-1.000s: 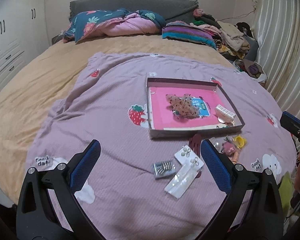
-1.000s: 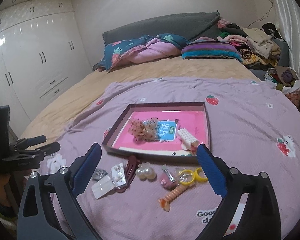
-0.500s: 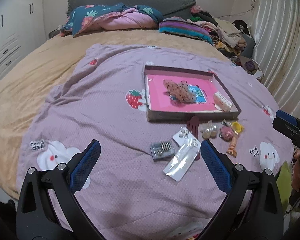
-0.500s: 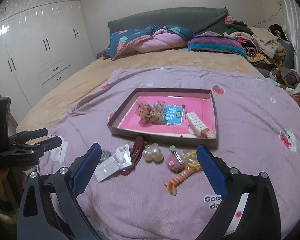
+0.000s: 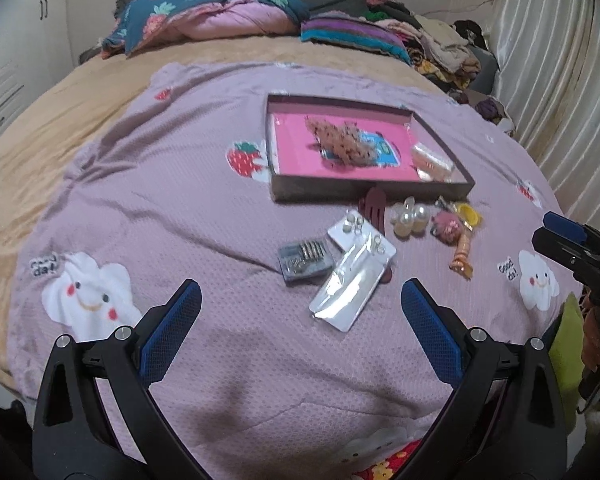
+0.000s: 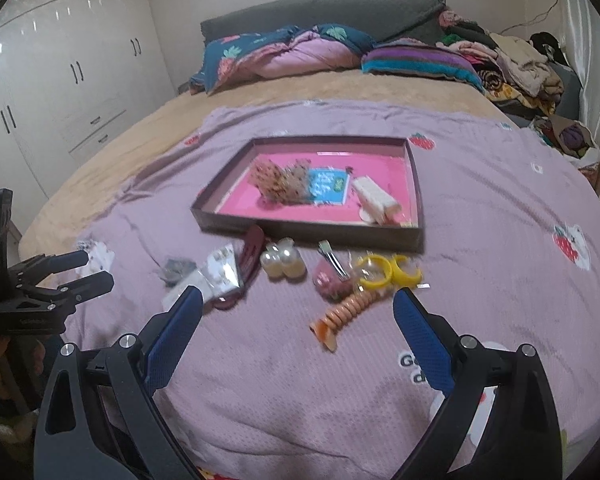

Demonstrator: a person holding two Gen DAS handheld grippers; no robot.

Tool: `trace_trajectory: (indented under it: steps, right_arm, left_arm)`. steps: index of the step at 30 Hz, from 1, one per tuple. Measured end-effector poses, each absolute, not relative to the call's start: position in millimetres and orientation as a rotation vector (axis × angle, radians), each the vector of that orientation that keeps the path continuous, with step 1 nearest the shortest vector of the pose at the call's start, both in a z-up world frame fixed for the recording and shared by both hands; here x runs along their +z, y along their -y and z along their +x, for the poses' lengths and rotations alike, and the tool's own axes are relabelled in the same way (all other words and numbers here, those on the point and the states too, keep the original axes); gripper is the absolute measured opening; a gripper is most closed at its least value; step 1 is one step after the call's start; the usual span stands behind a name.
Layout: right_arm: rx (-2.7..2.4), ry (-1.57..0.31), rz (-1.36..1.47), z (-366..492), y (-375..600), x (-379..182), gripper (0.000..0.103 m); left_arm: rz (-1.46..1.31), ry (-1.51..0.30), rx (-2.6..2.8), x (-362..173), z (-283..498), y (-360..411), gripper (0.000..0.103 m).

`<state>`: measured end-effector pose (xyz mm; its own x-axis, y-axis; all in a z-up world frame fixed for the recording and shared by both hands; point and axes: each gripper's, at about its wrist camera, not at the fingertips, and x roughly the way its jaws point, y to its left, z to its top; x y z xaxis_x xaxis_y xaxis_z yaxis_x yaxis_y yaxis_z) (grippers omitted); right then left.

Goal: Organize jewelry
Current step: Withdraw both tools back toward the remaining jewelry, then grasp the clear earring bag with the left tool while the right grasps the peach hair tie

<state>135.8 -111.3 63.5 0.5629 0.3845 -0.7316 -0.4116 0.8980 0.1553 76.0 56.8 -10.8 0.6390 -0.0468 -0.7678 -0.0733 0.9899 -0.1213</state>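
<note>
- The left gripper is held above the near edge of the purple blanket, its jaws spread wide with nothing between them.
- A small grey clip case is seen just ahead of it, touching a clear packet and a white earring card that overlap one another.
- A risk is judged here: the packet is thin and slick, so it could be slid or flipped rather than gripped, and the card could be dragged along with it.
- A dark red hair clip is laid partly under the card, its far end touching the near wall of the tray.
- Inside the tray, a brown frilly piece, a blue card and a pale comb are already placed.
- Right of the clip, a pearl piece, a pink ball, tweezers, yellow rings and an orange spiral tie are crowded close together, some touching.
- Two items could be pinched at once there, or a round one could be knocked and rolled over the soft bedding.
- The right gripper is held near that cluster, jaws spread and empty.
- Both views are slightly blurred, so a badly aimed closure is possible.
</note>
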Motion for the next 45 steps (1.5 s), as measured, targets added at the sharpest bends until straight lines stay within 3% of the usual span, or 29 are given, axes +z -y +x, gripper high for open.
trace_trajectory:
  steps: [12, 24, 30, 33, 35, 39, 41, 45]
  right_arm:
    - [0.418, -0.914, -0.016, 140, 130, 34, 0.095]
    - [0.414, -1.006, 0.011, 167, 129, -1, 0.094]
    - [0.385, -1.069, 0.028, 190, 122, -22, 0.084]
    - [0.371, -1.091, 0.051, 201, 120, -31, 0.079]
    - [0.351, -1.11, 0.042, 209, 118, -40, 0.062]
    - [0.332, -1.121, 0.033, 212, 121, -48, 0.044]
    - [0.349, -1.116, 0.026, 209, 124, -49, 0.03]
    - [0.365, -1.119, 0.027, 200, 132, -49, 0.021]
  left_arm:
    - [-0.106, -0.974, -0.07, -58, 92, -28, 0.093]
    - [-0.089, -1.039, -0.107, -88, 124, -22, 0.066]
    - [-0.087, -1.038, -0.119, -88, 132, -18, 0.048]
    - [-0.097, -1.041, -0.125, -91, 135, -19, 0.044]
    - [-0.093, -1.038, -0.13, -90, 135, -19, 0.042]
    - [-0.098, -1.039, -0.138, -89, 133, -20, 0.037]
    - [-0.115, -1.038, -0.145, -89, 131, -21, 0.034]
    - [-0.105, -1.046, -0.153, -89, 126, -19, 0.031]
